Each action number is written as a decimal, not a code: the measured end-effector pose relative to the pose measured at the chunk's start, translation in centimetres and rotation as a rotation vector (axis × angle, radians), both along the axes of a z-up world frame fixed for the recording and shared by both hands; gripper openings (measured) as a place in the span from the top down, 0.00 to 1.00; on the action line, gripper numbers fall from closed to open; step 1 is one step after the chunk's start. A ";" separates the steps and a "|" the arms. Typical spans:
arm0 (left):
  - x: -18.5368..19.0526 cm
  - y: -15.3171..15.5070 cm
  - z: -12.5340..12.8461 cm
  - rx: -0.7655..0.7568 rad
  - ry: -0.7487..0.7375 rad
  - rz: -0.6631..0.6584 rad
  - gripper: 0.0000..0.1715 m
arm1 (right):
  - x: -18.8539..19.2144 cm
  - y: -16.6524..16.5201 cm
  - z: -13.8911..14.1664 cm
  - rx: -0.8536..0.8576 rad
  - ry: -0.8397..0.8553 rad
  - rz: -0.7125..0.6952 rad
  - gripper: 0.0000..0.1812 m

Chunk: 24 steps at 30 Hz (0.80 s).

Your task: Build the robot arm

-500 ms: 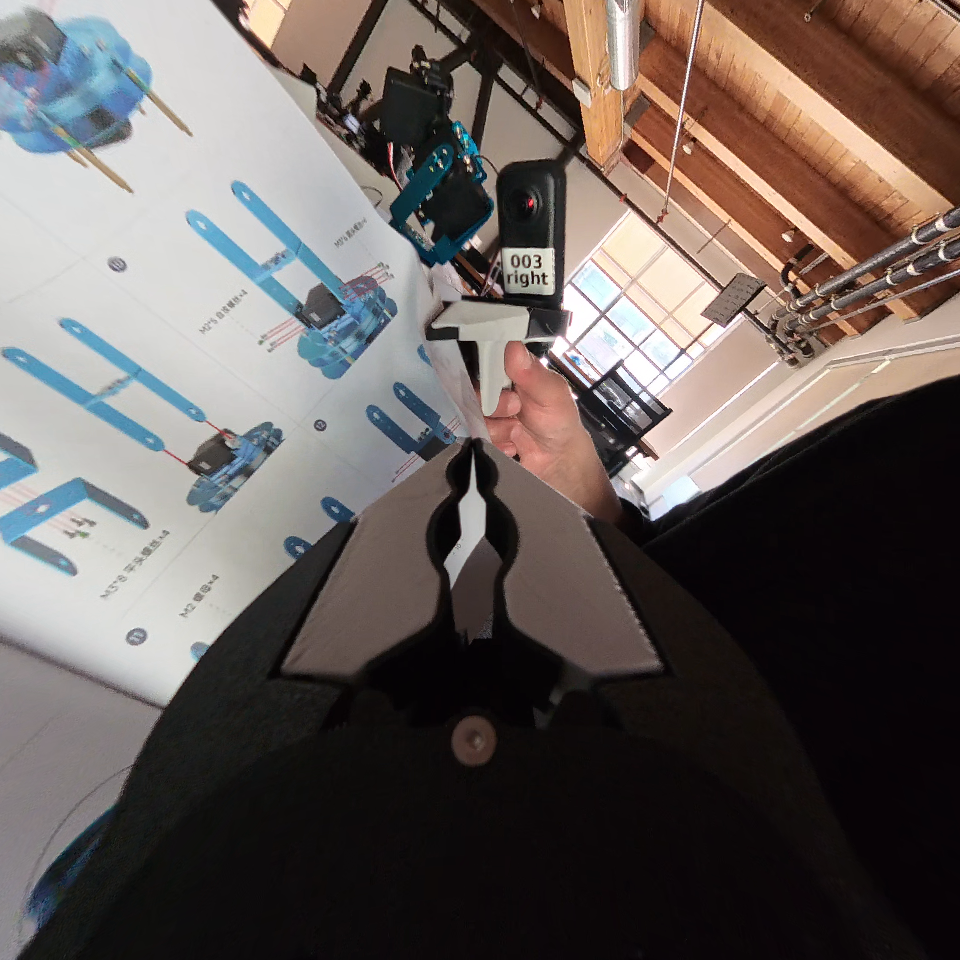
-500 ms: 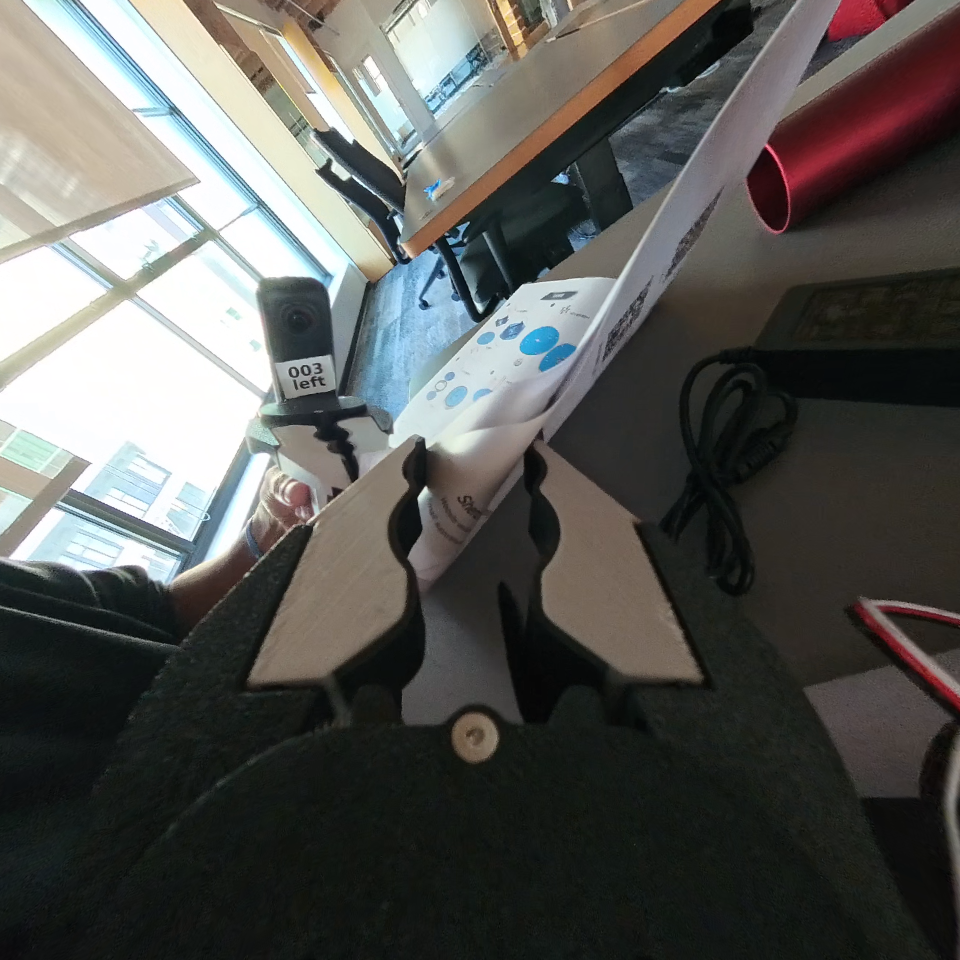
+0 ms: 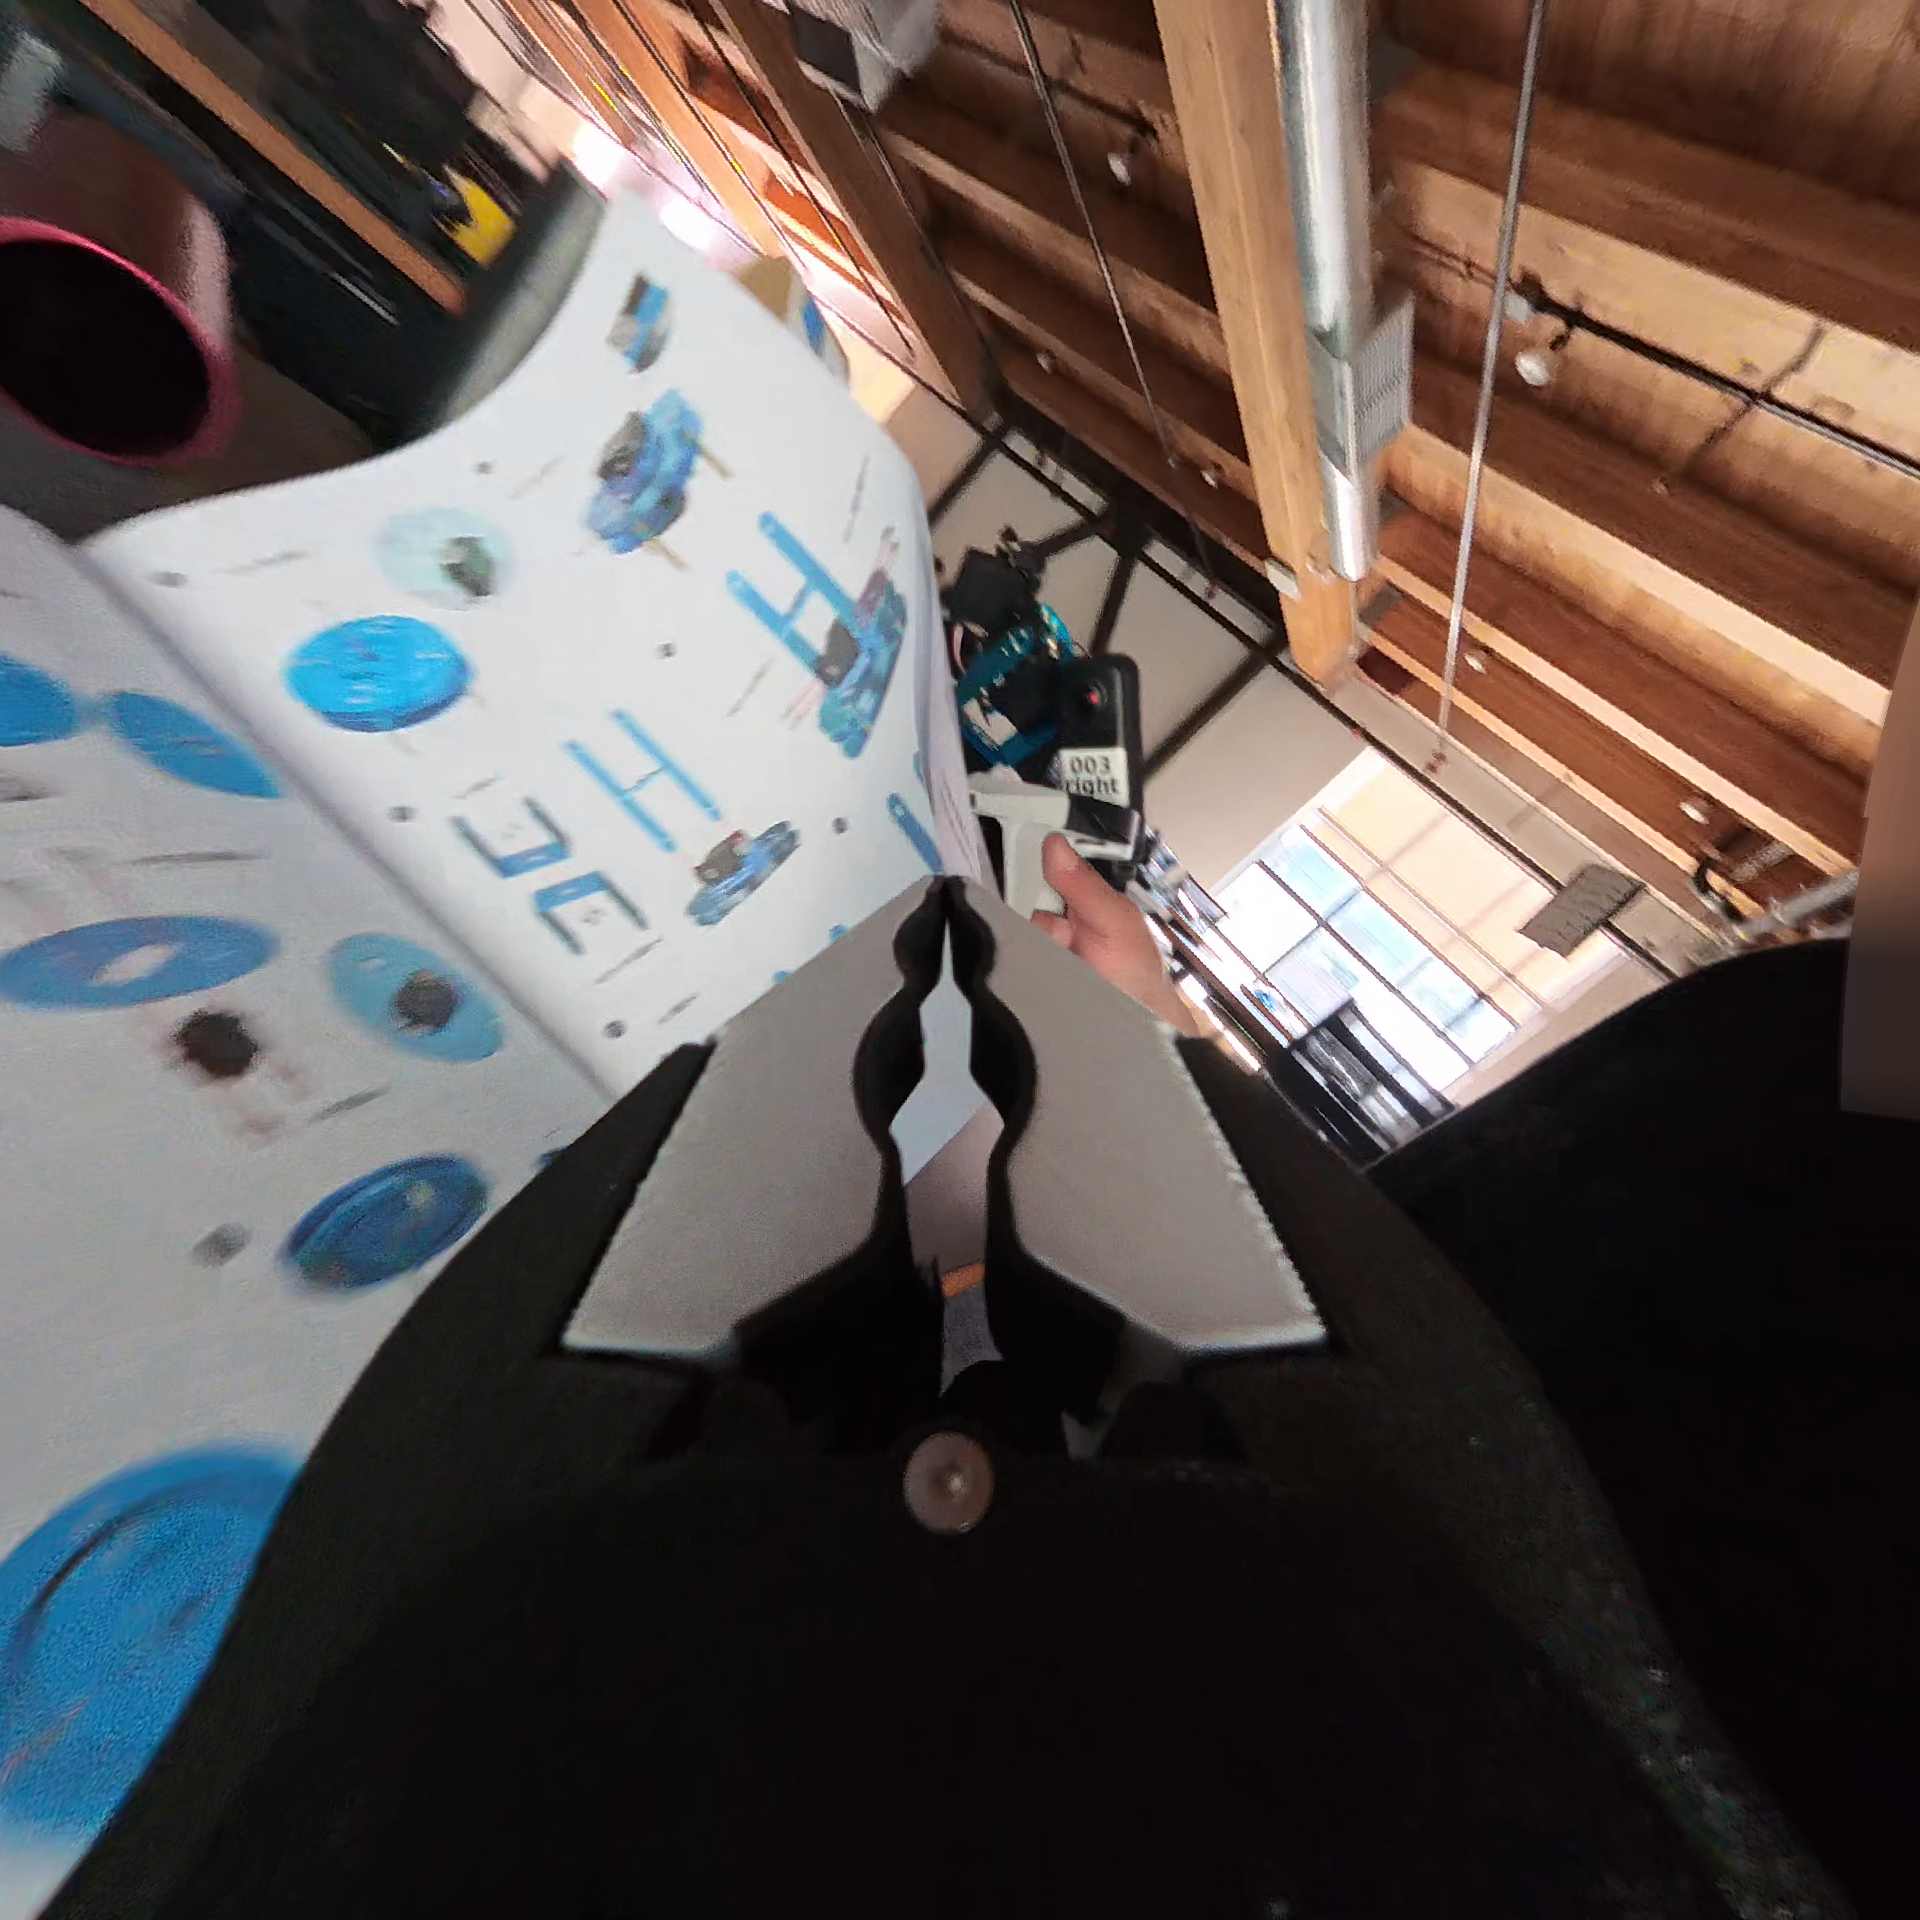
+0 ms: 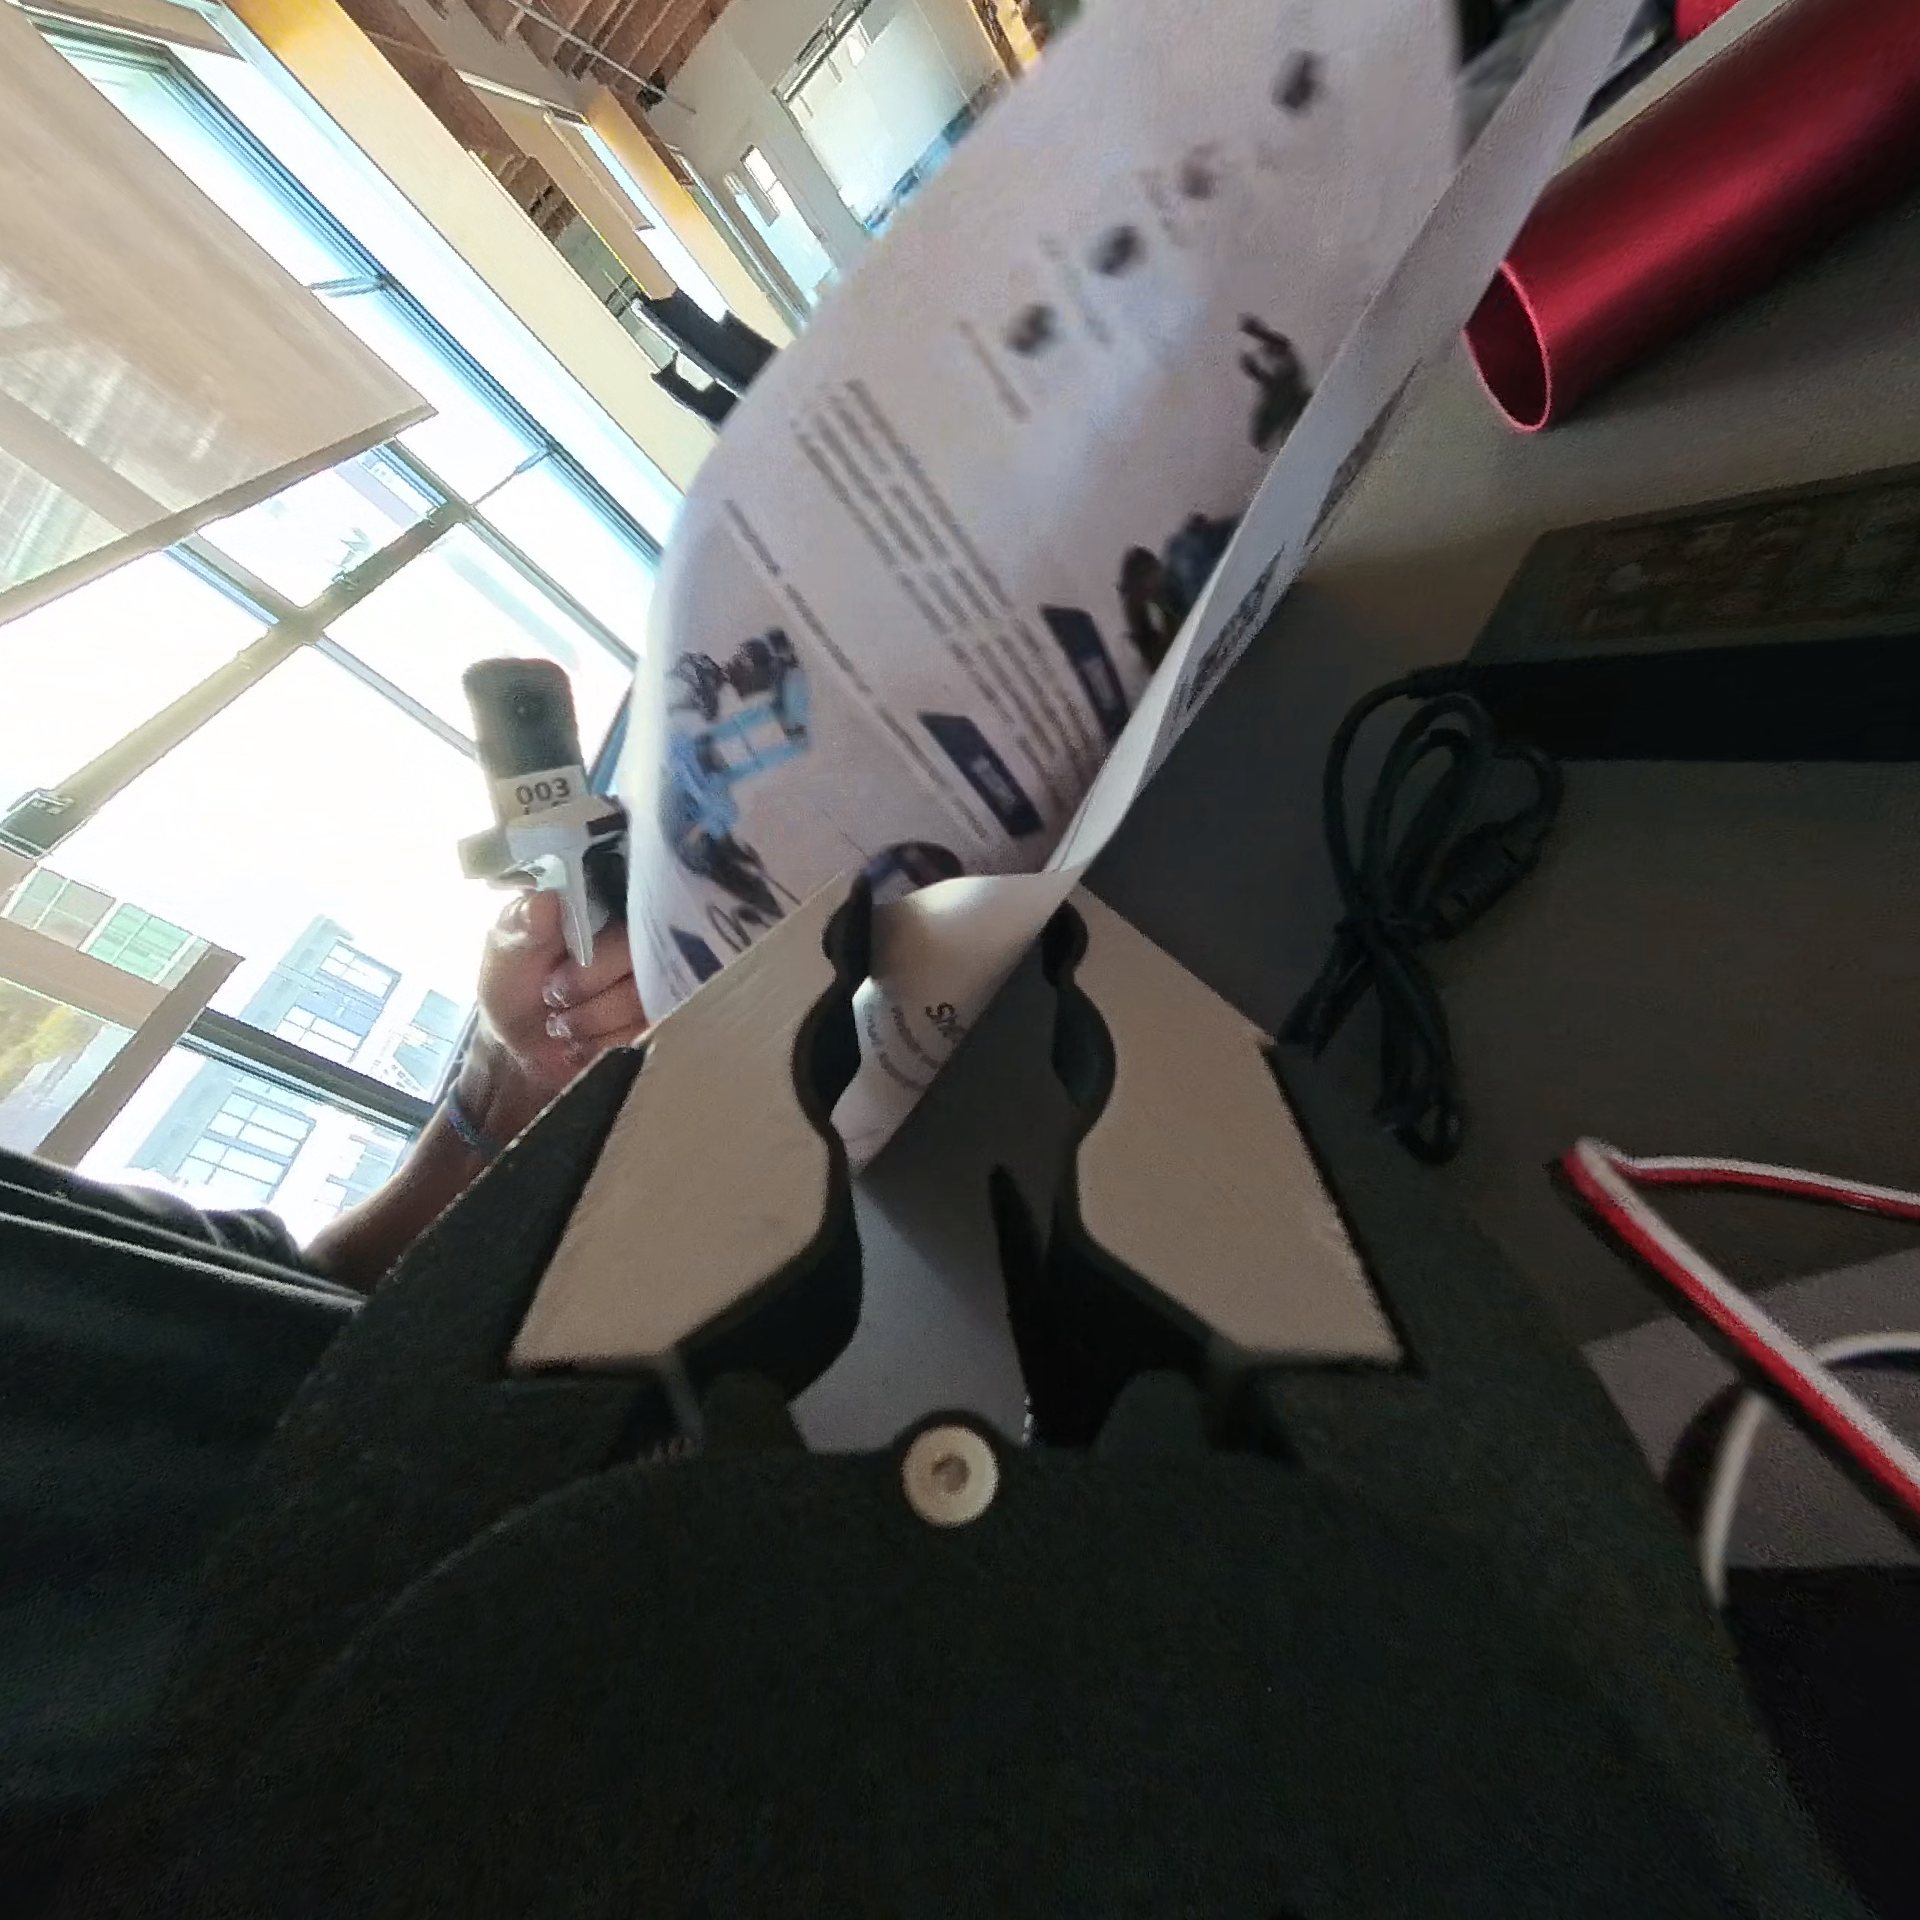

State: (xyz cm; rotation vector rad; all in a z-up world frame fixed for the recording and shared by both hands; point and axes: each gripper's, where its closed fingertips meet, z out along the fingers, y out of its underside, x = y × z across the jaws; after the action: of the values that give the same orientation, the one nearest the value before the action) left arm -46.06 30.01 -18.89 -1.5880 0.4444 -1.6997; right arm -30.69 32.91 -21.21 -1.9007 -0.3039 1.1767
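Left claw pinching printed white sheet, right claw spread around its curled edge, labelled cameras on both.

A small white label with print sits on the black camera at centre right of the left wrist view; a like label shows at centre left of the right wrist view. The large printed sheet carries blurred text lines.

One large white printed paper sheet (blue diagrams), one red cylindrical tube, one coiled black cable.
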 end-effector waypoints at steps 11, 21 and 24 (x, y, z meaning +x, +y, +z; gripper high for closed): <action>-11.6 0.3 -1.9 -0.072 0.005 0.286 1.00 | 0.2 -0.1 -0.4 -0.011 -0.029 0.006 0.80; -11.9 0.3 -2.4 -0.063 0.088 0.313 1.00 | 0.2 -0.3 -0.7 -0.004 -0.072 0.012 0.79; -13.5 0.4 -4.3 -0.062 0.229 0.376 1.00 | 0.2 -0.3 -0.7 -0.002 -0.080 0.015 0.79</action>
State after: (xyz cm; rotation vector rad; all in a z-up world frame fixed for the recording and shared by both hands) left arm -59.55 30.41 -23.19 -1.7907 0.1872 -1.2665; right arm -30.47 32.61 -21.88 -1.9536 -0.3611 1.1127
